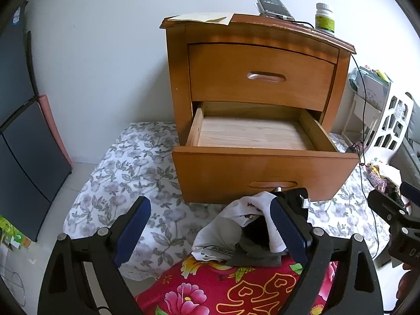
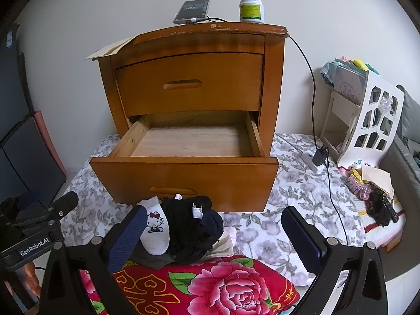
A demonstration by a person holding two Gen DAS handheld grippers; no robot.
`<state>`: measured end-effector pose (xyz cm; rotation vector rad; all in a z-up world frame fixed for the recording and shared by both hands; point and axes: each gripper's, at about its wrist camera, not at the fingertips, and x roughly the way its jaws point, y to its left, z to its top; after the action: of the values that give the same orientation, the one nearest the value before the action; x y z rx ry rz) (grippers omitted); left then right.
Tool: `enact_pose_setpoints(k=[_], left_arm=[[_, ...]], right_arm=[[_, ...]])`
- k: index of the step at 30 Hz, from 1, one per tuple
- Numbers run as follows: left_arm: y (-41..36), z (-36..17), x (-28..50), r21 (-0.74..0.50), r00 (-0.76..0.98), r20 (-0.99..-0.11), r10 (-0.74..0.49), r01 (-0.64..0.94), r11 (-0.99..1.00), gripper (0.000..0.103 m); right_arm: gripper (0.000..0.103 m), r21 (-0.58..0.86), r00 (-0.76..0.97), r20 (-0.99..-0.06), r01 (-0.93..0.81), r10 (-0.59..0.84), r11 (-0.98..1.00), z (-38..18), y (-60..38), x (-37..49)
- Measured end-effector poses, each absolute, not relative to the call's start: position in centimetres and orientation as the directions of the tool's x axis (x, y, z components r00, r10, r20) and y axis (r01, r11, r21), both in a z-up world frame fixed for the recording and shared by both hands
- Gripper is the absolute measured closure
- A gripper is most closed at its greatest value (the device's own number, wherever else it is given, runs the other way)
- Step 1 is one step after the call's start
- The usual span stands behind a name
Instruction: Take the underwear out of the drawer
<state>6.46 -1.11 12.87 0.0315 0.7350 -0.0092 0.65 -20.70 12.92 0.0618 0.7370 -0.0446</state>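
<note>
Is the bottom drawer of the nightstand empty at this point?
Empty and pulled open: the bottom drawer shows only bare wood in both views. The underwear pile lies outside on the red floral cushion.

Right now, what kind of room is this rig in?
Most likely a bedroom. A wooden nightstand with its bottom drawer pulled out, floral bedding under it, and a pile of underwear on a red flowered quilt.
</note>
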Motion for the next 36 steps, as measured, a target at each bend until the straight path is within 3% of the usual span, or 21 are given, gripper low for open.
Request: enact_pose_setpoints(k=[36], left_arm=[[-1.40,12.88,6.19,0.072,0.762,-0.646,0.056,-0.012,0.997,0.010]], right_arm=[[0.000,0.042,0.726,-0.687,0.064,-0.018,0.997,12.06,-20.69,0.70]])
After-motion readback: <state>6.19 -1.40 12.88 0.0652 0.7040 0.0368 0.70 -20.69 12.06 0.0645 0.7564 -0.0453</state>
